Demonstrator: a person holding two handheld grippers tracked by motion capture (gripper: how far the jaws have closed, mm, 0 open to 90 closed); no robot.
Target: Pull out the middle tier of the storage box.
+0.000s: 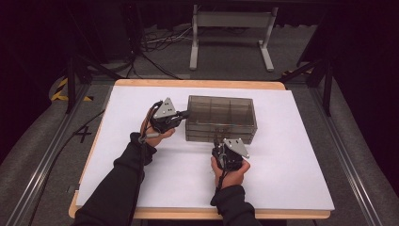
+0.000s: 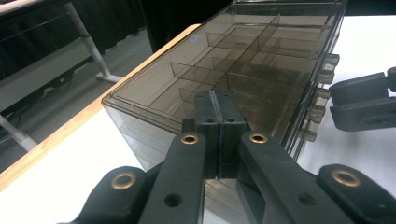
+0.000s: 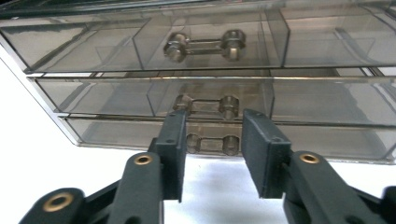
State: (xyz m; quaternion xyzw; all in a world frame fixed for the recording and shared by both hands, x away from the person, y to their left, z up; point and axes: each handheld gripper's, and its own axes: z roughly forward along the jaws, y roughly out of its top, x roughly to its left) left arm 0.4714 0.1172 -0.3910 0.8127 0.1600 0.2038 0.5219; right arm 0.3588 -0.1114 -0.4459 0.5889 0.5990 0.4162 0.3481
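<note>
A: Nearest us, the right gripper (image 3: 211, 140) is holding its two black jaws apart, with nothing squeezed. Why?

B: It is lining up with the bottom handle (image 3: 211, 143) of the smoky plastic drawer box (image 3: 93, 100). The handle is sitting in the gap, at twelve o'clock from the jaws. I think a pull is coming.

A: And the left gripper (image 1: 181, 114)?

B: Its jaws are pressed together, empty, and its tip is leaning on the box's left end, at nine o'clock. It is probably keeping the box from sliding. The box is resting mid-table on the white sheet (image 1: 291, 165).
</note>
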